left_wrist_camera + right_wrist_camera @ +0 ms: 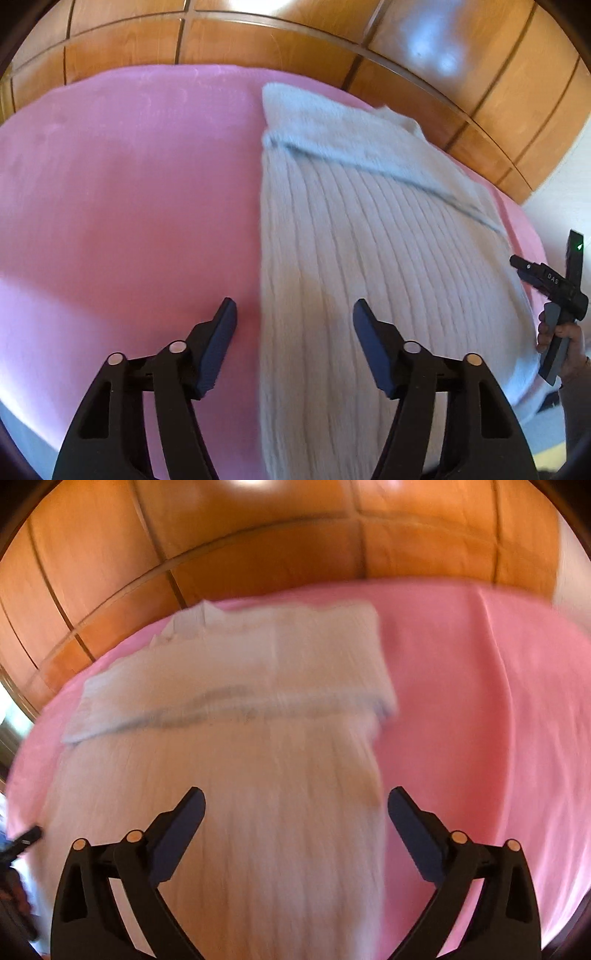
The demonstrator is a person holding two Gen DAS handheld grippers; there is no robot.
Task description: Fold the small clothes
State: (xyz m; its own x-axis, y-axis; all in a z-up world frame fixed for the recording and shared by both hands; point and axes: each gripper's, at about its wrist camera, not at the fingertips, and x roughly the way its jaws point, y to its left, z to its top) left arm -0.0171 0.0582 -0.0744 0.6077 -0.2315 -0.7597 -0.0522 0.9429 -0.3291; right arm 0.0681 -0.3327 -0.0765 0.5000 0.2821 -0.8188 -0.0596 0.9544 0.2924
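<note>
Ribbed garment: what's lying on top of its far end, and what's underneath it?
A folded-over band of its own fabric crosses the ribbed garment. Pink cover shows around it; directly beneath is hidden.

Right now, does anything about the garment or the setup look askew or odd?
Nothing stands out. The ribbed sweater lies flat on the pink cover, a sleeve folded across its far end. Both the left gripper and right gripper are open above it, holding nothing.

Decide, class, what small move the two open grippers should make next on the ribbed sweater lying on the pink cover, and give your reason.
Probably lower both and close on the near hem. The left gripper straddles the ribbed sweater at its left edge, the right gripper its right edge; both are open and hold nothing. A sleeve is already folded across the top, so folding the bottom up over the pink cover seems next.
</note>
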